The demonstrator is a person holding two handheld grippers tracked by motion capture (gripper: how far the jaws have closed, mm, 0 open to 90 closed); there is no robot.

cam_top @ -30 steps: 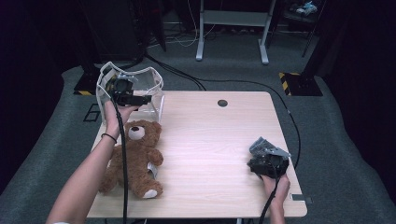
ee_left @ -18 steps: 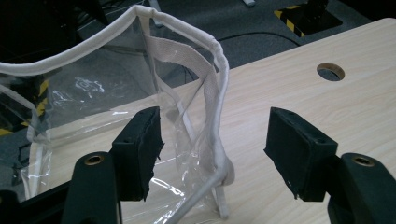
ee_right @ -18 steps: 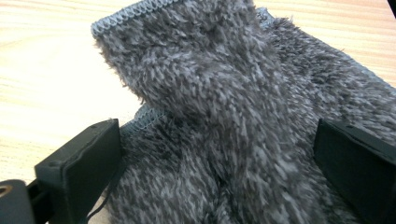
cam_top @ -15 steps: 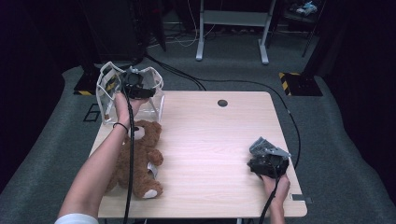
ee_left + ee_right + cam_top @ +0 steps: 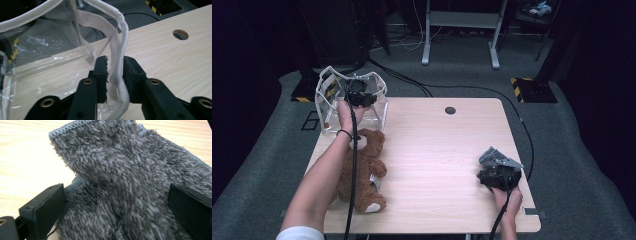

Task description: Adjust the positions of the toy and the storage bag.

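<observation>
left claw on the bag's rim, right claw around the grey cloth

nearest the person, at the table's right front, the right gripper (image 5: 496, 167) rested low on the pale wooden table (image 5: 437, 150), held by the right hand (image 5: 508, 197). in the right gripper view its two black jaws stood wide apart with a shaggy grey fleece cloth (image 5: 125, 182) bunched between them; the left jaw touched the stitched edge of the cloth, but whether the right jaw pressed on the pile could not be told, so it was not clear whether that claw grasped the cloth or merely stood around it.

on the left side of the table, a brown plush teddy bear (image 5: 364, 172) lay on its back with its head toward the far edge, partly under the person's left forearm (image 5: 319, 182) and the black cable (image 5: 351, 190) trailing along it.

farther on, at the table's far left corner, stood a clear plastic bag with white fabric trim and a white webbing strap (image 5: 332, 100), its mouth open upward. the left gripper (image 5: 360, 96), held by the left hand (image 5: 348, 111), was at the bag's near right rim. in the left gripper view the jaws had just been closing, with the white trimmed rim (image 5: 119, 82) and strap between them; a narrow gap showed beside the left jaw, so the claw was nearly clenched on the rim.

a round cable hole (image 5: 450, 110) sat in the table near its far edge.
</observation>
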